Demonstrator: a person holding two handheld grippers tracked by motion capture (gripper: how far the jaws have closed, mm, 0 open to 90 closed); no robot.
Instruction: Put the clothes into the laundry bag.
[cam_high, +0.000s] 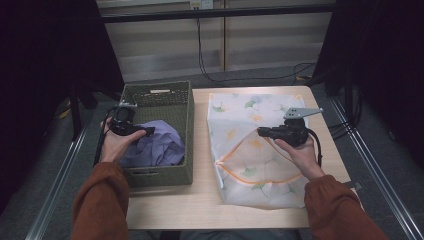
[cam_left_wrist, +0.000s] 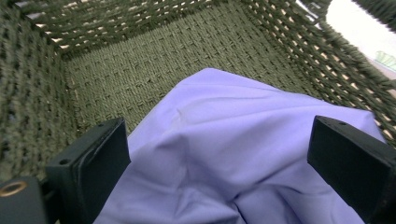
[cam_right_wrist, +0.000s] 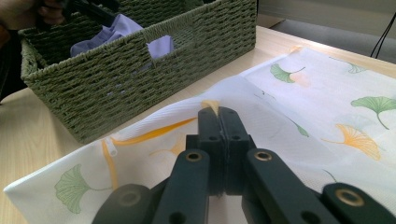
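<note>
A crumpled lilac cloth (cam_high: 155, 144) (cam_left_wrist: 233, 154) lies inside a green woven basket (cam_high: 165, 90) (cam_right_wrist: 140, 79) at the table's left. My left gripper (cam_high: 149, 131) (cam_left_wrist: 219, 163) hangs open just above the cloth, one jaw on each side of a fold. To the right lies a white mesh laundry bag (cam_high: 260, 145) (cam_right_wrist: 327, 107) printed with ginkgo leaves and edged with an orange zip. My right gripper (cam_high: 261, 132) (cam_right_wrist: 219, 116) is shut on the upper edge of the bag's opening and holds it a little off the table.
The light wooden table (cam_high: 200, 200) ends close in front of the basket and the bag. Black cables (cam_high: 210, 70) trail over the grey floor behind the table. Dark curtains stand at both sides.
</note>
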